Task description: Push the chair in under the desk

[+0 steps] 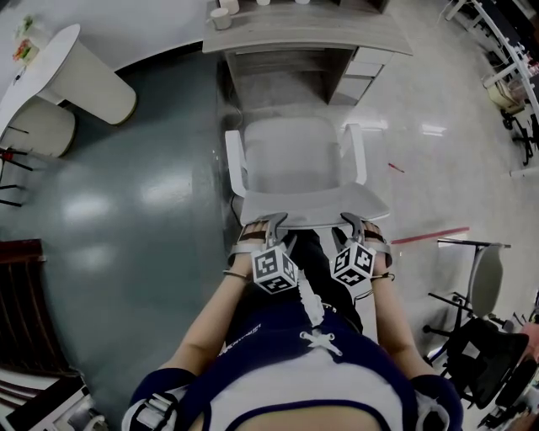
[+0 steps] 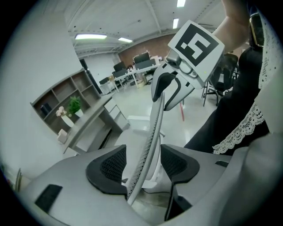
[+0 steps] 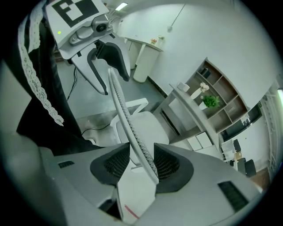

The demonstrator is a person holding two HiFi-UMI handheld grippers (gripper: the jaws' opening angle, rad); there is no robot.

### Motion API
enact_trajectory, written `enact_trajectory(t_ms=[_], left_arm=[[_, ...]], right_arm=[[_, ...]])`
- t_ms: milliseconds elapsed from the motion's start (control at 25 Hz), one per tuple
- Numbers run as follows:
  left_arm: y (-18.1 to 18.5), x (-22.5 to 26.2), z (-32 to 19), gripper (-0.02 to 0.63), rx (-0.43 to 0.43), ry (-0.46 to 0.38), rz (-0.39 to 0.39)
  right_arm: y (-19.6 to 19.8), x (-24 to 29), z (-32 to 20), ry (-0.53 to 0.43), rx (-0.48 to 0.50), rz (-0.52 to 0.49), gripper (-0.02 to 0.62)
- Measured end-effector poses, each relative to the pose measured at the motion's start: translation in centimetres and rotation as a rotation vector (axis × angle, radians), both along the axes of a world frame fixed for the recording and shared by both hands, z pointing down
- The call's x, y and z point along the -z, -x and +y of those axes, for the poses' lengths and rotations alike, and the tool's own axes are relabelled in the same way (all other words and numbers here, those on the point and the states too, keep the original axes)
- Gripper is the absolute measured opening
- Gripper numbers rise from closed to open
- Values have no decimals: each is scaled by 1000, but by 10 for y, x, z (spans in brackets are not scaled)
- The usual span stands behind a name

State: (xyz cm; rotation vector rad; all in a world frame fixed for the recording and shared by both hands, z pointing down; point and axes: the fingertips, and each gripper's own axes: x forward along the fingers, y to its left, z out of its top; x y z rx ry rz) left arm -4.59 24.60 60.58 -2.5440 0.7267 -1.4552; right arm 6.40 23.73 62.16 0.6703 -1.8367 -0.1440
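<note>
Chair (image 1: 295, 156) white, mesh-textured; floor (image 1: 126, 219) apparently grey-green; desk (image 1: 295, 38) pale grey.

Looking down from my head, the chair (image 1: 295, 160) hides its own base and wheels under the seat. How my left hand-held gripper (image 1: 266, 226) and right hand-held gripper (image 1: 364, 226) sit on the backrest (image 1: 313, 204) is too small to tell there. The top edge cuts off the tabletop (image 1: 337, 38) and the cup (image 1: 221, 17). In the right gripper view the backrest's thin edge overlaps one pad, so I cannot tell whether they touch.
</note>
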Motion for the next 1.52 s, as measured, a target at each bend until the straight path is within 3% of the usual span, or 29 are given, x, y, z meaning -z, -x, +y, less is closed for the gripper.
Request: enact_trajectory(t_ms=[240, 440, 640, 1520], left_arm=[[6, -13, -8, 233, 15, 60, -16], [5, -17, -10, 233, 41, 129, 24], [6, -19, -12, 232, 39, 124, 27], [13, -18, -63, 232, 35, 128, 33]], right_arm=[[-2, -10, -3, 30, 45, -9, 144], [-2, -11, -7, 25, 75, -37, 153], [-1, -11, -9, -10, 98, -62, 153], [5, -11, -58, 7, 88, -69, 155]])
